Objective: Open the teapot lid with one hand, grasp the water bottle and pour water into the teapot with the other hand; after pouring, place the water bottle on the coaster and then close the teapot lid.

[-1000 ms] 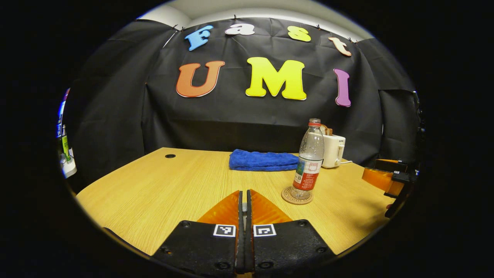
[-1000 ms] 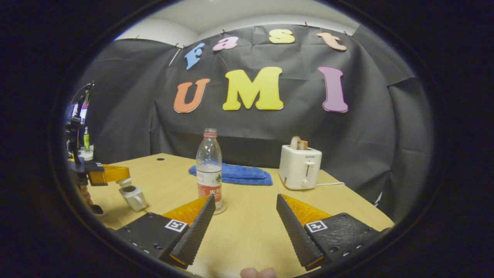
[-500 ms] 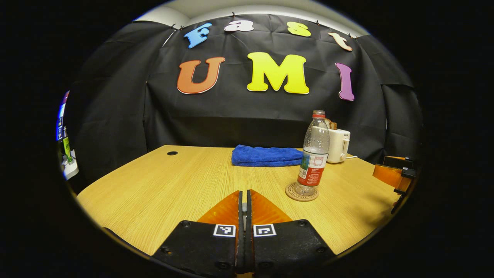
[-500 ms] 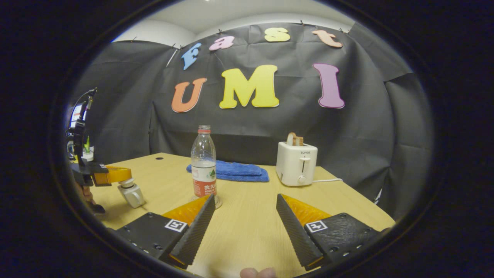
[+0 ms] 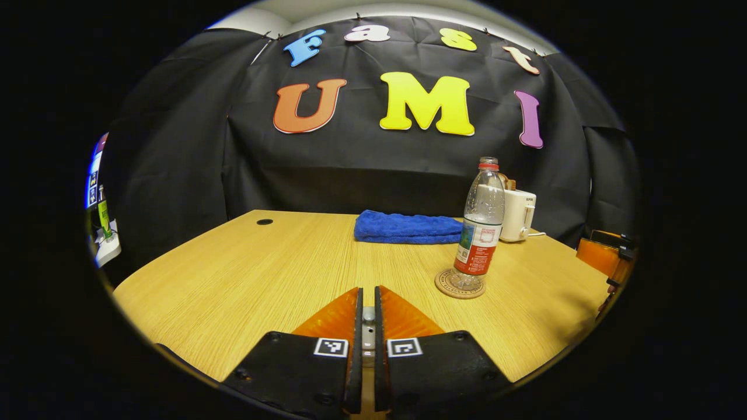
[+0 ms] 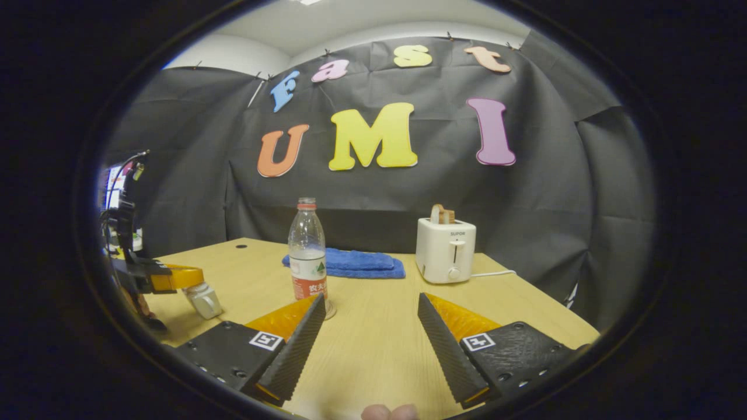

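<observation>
Water bottle (image 5: 482, 224) stands upright on the round coaster (image 5: 459, 284), mid-table (image 5: 245, 274), in front of a blue towel (image 5: 405, 227) and a white toaster (image 6: 446, 249). Left gripper (image 5: 368, 318): fingers nearly together, pinching a small metal lid knob (image 5: 368, 315). Right gripper (image 6: 371, 332): fingers spread wide, holding nothing, low over the table.

Left hand-held gripper (image 5: 368, 318) near-closed, right (image 6: 370, 326) agape.
</observation>
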A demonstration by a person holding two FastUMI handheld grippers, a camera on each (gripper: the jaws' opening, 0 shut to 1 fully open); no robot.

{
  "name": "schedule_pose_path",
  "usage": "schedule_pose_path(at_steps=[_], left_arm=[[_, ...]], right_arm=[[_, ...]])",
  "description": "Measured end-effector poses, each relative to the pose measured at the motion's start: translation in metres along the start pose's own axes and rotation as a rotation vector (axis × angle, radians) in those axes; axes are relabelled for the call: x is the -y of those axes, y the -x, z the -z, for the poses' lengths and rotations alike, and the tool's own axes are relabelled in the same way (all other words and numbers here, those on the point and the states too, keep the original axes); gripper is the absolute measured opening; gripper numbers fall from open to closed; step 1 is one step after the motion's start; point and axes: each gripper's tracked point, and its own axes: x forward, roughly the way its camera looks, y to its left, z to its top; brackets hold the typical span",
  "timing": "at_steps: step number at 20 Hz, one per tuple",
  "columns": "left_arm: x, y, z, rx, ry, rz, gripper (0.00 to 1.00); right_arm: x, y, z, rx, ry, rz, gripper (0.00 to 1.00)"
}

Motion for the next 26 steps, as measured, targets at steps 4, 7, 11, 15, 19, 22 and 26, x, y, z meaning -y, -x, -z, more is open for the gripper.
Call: schedule_pose_path(at_steps=[4,7,11,15,19,22,26], left_arm=[[-0.005,0.012,-0.019,0.052,0.005,-0.033,0.8],[-0.012,0.027,-0.048,0.129,-0.005,-0.069,1.0],[-0.02,0.064,-0.104,0.253,-0.058,-0.121,1.0],[0.002,0.109,-0.134,0.357,-0.059,-0.09,1.0],[0.01,0.141,-0.129,0.392,-0.091,-0.081,0.99],[0.019,0.153,-0.127,0.404,-0.083,-0.047,0.99],[0.024,0.164,-0.129,0.412,-0.079,-0.024,0.99]], right_arm=[[0.0,0.009,-0.004,0.017,-0.019,0.008,0.94],[0.0,0.018,-0.008,0.031,-0.041,0.022,0.94],[-0.007,0.035,-0.031,0.078,-0.045,0.047,0.96],[-0.025,0.065,-0.07,0.163,-0.032,0.072,0.93],[-0.044,0.103,-0.089,0.224,0.006,0.109,0.95],[-0.053,0.126,-0.09,0.244,0.026,0.15,0.95],[-0.074,0.141,-0.081,0.241,0.004,0.159,0.95]])
